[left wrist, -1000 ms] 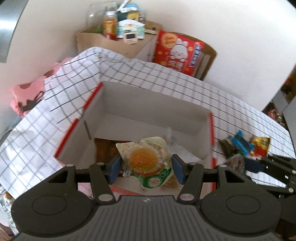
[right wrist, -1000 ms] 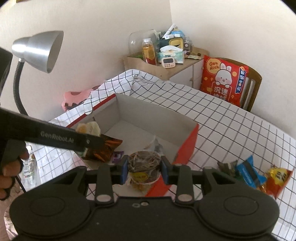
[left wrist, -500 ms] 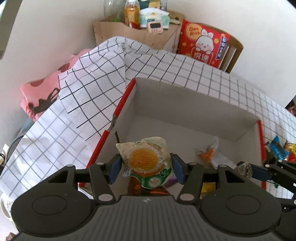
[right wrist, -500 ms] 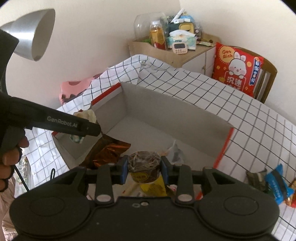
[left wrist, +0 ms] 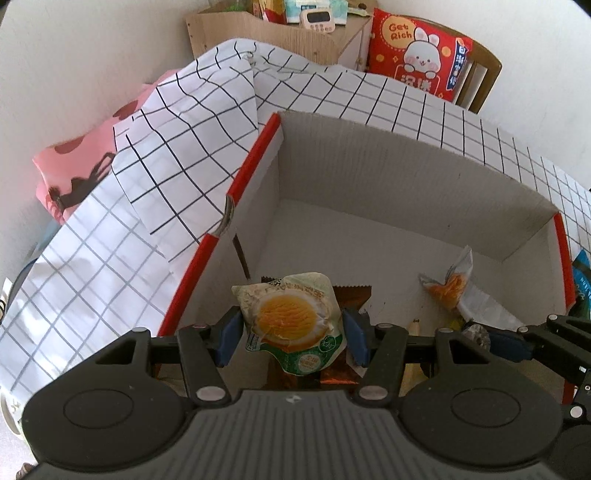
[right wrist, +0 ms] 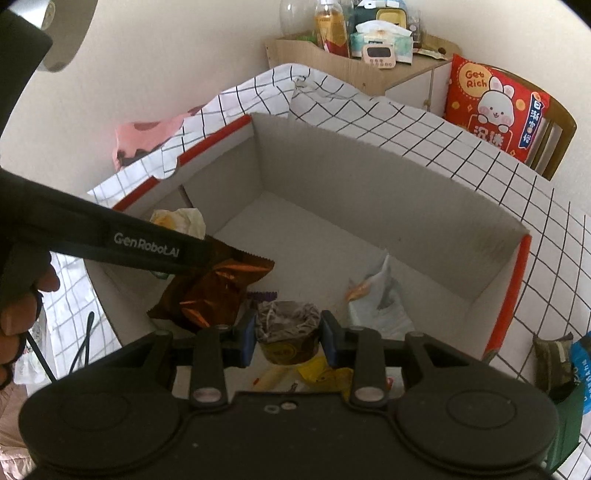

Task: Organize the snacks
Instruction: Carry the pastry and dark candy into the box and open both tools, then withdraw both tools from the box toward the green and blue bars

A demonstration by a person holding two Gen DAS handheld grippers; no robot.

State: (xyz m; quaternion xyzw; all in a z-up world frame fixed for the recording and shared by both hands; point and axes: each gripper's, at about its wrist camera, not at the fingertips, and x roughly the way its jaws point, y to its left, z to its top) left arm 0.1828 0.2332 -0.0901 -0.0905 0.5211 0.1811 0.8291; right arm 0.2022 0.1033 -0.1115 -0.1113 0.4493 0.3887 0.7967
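My left gripper point(left wrist: 290, 334) is shut on a green-and-yellow snack packet point(left wrist: 290, 325) and holds it over the near left part of the open cardboard box point(left wrist: 406, 166). My right gripper point(right wrist: 288, 334) is shut on a small brown snack cup point(right wrist: 288, 332) over the box's near side point(right wrist: 388, 177). Inside the box lie a brown foil bag point(right wrist: 218, 288), a white-and-orange packet point(left wrist: 456, 288) and small yellow wrappers point(right wrist: 325, 373). The left gripper's body point(right wrist: 110, 243) crosses the right wrist view, its packet point(right wrist: 181, 221) partly hidden.
The box stands on a black-grid white cloth point(left wrist: 110, 240). Loose snack packets point(right wrist: 565, 362) lie on the cloth right of the box. A wooden shelf with bottles and a timer point(right wrist: 369, 55) and a chair with a red cushion point(left wrist: 417, 62) stand behind. A lamp head point(right wrist: 62, 33) hangs upper left.
Both grippers have moved forward and down over the box with their snacks still held. The box now fills more of both views.
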